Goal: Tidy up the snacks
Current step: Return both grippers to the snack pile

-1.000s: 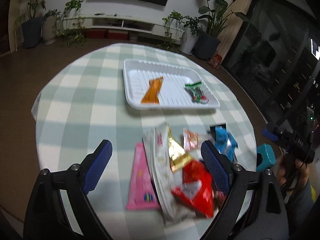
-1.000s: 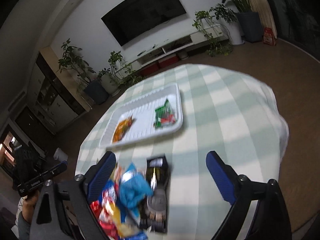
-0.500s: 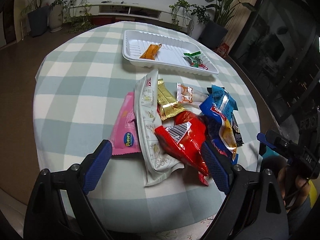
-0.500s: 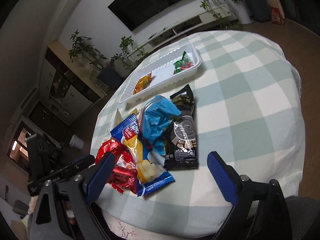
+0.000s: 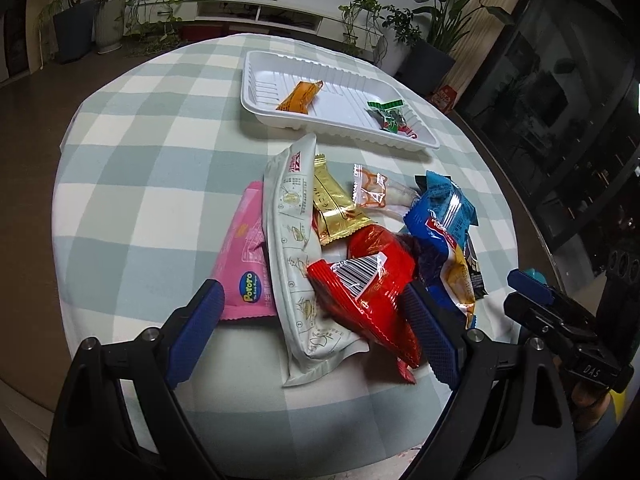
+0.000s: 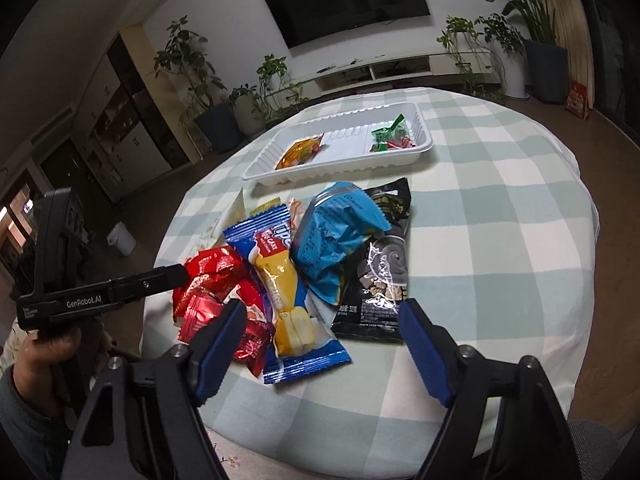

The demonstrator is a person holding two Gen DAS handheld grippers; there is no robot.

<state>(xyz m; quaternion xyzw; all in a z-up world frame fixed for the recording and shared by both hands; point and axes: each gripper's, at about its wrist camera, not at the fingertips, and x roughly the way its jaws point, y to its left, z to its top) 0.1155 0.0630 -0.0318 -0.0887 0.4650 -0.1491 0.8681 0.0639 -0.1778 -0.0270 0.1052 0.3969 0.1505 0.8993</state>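
Observation:
A pile of snack packets lies on the near part of the round checked table: a pink packet, a long white packet, a gold packet, a red packet and blue packets. The right wrist view adds a black packet and a light blue packet. A white tray at the far side holds an orange packet and a green packet. My left gripper is open above the pile's near edge. My right gripper is open and empty near the pile.
The table's near edge drops off just in front of both grippers. Potted plants, a TV and a low shelf stand behind the table. Each view shows the other hand-held gripper at the table's side.
Both grippers have pulled back toward the near edge of the table, so the whole pile now shows. The packets have not moved and both grippers stay open.

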